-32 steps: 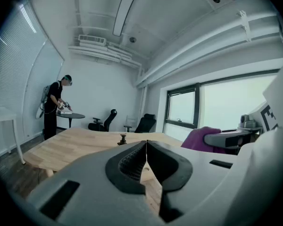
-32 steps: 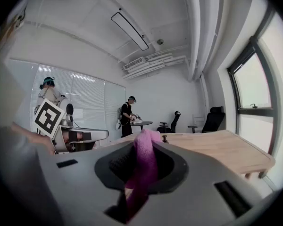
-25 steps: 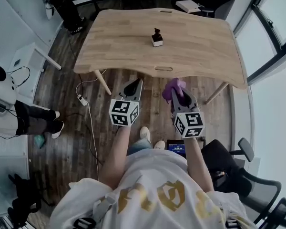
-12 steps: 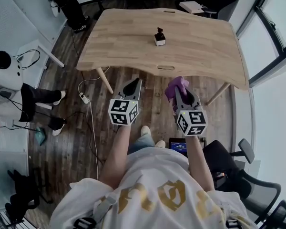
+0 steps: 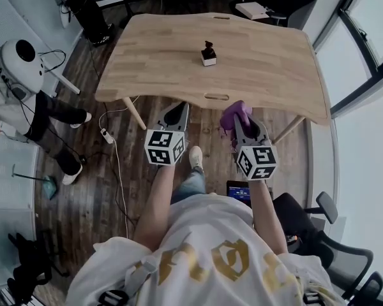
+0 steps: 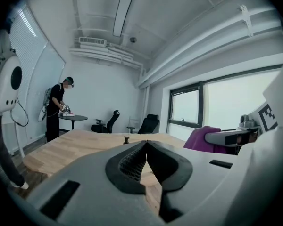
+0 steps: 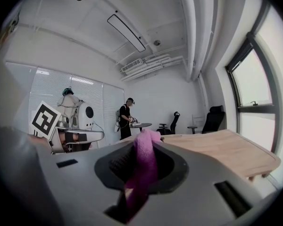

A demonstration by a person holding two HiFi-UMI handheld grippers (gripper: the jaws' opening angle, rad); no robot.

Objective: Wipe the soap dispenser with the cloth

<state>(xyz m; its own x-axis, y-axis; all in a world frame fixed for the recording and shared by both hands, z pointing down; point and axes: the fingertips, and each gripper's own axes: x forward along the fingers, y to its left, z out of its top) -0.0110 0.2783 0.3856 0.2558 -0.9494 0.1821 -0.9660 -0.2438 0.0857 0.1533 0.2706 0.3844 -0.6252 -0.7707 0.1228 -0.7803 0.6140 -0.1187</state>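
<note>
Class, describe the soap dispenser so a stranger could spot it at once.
Find the big wooden table. Near its middle stands the soap dispenser, small, white-based with a dark pump. It is the only thing on the tabletop.

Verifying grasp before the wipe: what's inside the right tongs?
A purple cloth sits pinched in the right tongs, bunching out past the tips. How much cloth lies deeper between the jaws is hidden.

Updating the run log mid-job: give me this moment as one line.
left tool: shut, empty | right tool: shut on cloth | soap dispenser: on table, untouched
</note>
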